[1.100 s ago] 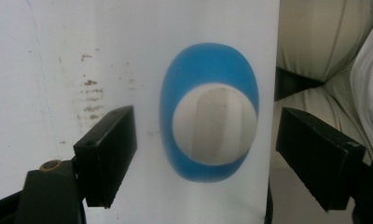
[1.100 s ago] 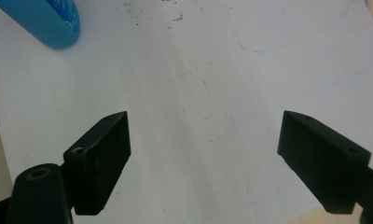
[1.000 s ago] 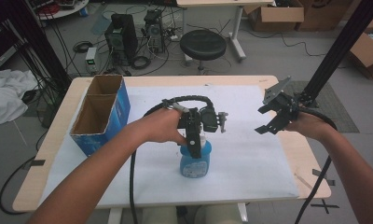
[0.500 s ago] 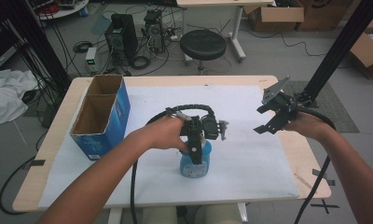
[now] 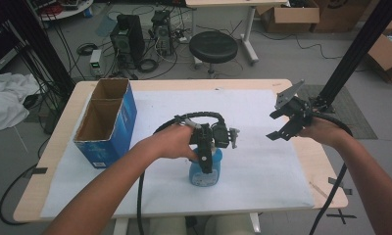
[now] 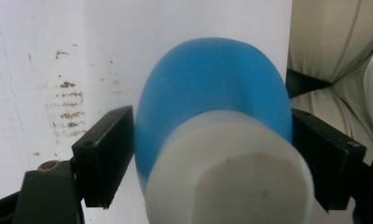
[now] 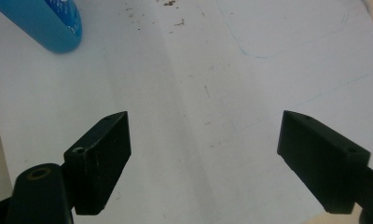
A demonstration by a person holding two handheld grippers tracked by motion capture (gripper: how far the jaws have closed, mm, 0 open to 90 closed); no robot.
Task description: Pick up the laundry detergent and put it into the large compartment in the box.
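The left tool (image 5: 207, 155) is pointing straight down over the blue bottle (image 5: 204, 170), its two black jaws standing on either side of the bottle's upper body, just below the white cap (image 6: 231, 172). In the left gripper view the jaws are lying against or just beside the blue sides; whether they are pressing cannot be told. The bottle is standing upright on the white sheet (image 5: 262, 161) covering the surface (image 5: 302, 147), near its front edge. The right tool (image 5: 283, 123) is hovering above the sheet's right side, well apart from the bottle, its jaws spread wide and holding nothing. A blue cardboard box (image 5: 107, 122) with two open compartments is standing at the left of the sheet.
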